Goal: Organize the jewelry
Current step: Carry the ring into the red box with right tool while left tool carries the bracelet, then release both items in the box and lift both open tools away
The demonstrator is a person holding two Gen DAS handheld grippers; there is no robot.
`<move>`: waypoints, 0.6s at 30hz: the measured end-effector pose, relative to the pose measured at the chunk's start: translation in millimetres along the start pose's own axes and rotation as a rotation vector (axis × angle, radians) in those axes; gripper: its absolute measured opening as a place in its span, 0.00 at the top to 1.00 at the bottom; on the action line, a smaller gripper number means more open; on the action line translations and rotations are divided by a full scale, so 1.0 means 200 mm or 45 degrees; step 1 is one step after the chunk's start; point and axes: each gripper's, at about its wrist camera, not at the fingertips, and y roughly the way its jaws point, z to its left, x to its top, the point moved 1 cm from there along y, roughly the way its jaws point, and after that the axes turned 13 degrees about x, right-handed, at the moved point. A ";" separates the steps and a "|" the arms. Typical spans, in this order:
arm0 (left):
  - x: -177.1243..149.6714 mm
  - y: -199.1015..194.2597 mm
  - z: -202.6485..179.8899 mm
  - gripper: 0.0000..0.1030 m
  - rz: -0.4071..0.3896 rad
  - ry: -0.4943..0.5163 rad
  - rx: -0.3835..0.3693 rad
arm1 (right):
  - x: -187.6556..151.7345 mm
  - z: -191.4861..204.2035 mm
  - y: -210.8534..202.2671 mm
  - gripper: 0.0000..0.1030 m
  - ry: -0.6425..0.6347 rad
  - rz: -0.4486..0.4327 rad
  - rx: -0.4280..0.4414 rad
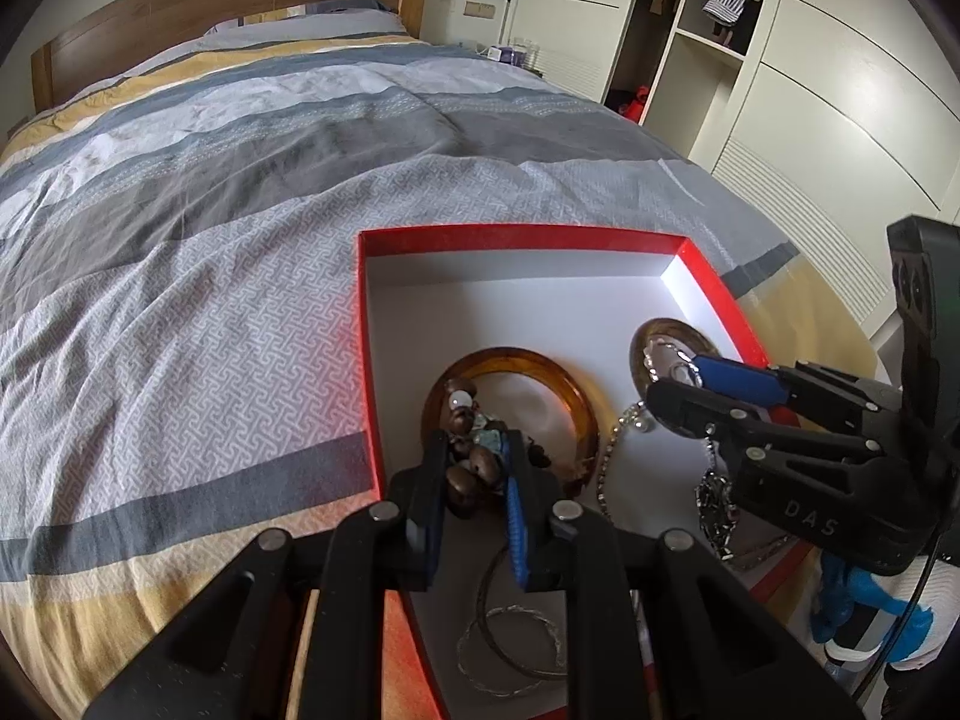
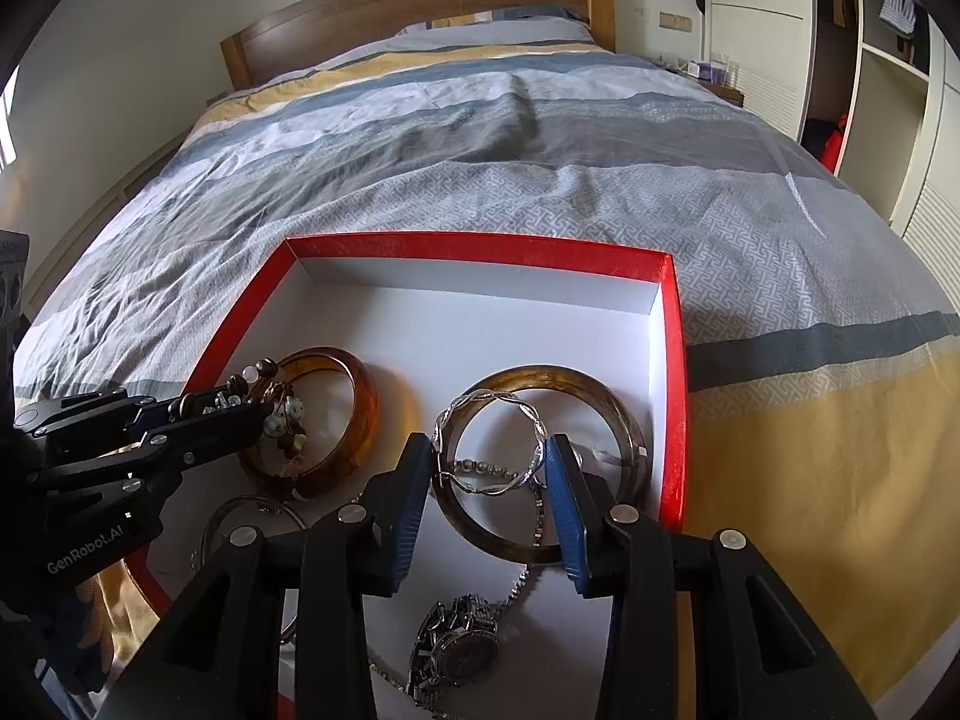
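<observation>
Placement step over red box point(image 2: 675, 396): my left gripper point(image 1: 474, 468) clamps beaded bracelet point(image 1: 471, 450) above amber bangle point(image 2: 336, 414); right gripper point(image 2: 489, 474) clasps silver bangle point(image 2: 492, 438). Next, I lower and release both.

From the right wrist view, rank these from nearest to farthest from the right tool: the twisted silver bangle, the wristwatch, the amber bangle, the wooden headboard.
1. Twisted silver bangle, between the right tool's pads.
2. Wristwatch, just below it.
3. Amber bangle, to the left.
4. Wooden headboard, across the bed.
</observation>
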 end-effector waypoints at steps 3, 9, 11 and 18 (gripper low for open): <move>-0.01 -0.01 0.00 0.82 0.009 0.002 -0.003 | -0.01 0.00 -0.01 0.61 0.001 -0.001 -0.005; -0.03 -0.06 -0.01 0.74 0.017 -0.004 -0.023 | -0.02 0.00 -0.05 0.57 0.025 -0.001 -0.023; -0.03 -0.09 0.00 0.69 0.010 -0.014 -0.022 | -0.02 0.00 -0.09 0.56 0.034 -0.009 -0.032; -0.07 -0.27 0.07 0.64 -0.017 -0.060 -0.003 | -0.05 0.09 -0.23 0.56 0.052 -0.036 -0.045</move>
